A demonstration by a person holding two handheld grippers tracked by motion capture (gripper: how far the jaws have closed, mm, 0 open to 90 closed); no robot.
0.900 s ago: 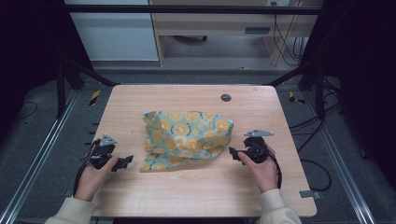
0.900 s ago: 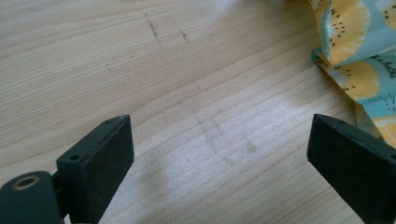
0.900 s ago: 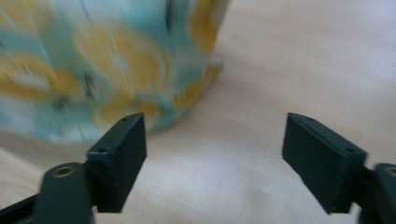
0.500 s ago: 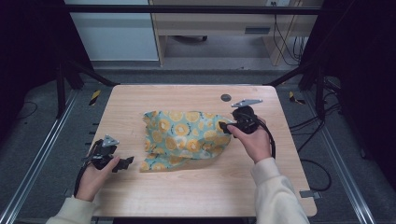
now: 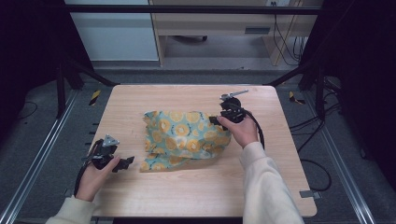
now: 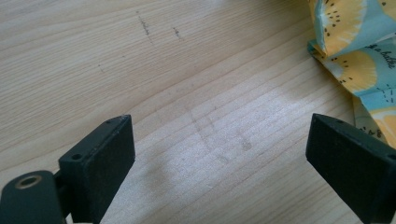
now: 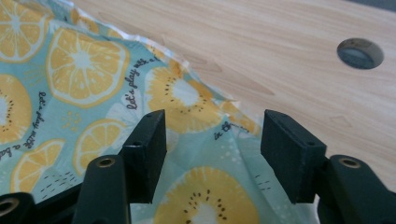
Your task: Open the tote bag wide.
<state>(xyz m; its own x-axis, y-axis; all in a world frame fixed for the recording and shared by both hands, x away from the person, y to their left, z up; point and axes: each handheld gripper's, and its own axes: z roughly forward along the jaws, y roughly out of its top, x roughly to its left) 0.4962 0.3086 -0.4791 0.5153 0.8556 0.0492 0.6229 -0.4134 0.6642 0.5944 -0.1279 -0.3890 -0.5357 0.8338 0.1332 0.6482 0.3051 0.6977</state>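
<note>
A crumpled teal cloth [image 5: 184,137] printed with orange and lemon slices lies in the middle of the wooden table [image 5: 187,196]. My right gripper [image 5: 215,120] is at the cloth's far right edge, held by a hand in a cream sleeve. In the right gripper view the cloth [image 7: 84,65] lies under that gripper [image 7: 217,154], whose jaws stand open on either side of a raised fold. My left gripper [image 5: 126,163] rests low over bare wood to the left of the cloth's near corner. It is open [image 6: 224,172], with nothing between its jaws, and the cloth's edge [image 6: 355,56] lies just beyond.
A round grey grommet [image 7: 360,52] is set in the table beyond the cloth. Yellow-and-black items lie on the floor at the back left [image 5: 95,97] and back right [image 5: 293,97]. Metal rails run along both sides of the table.
My right gripper has moved away from me and leftward, from the table's right side onto the cloth's far right edge. The left gripper has stayed put.
</note>
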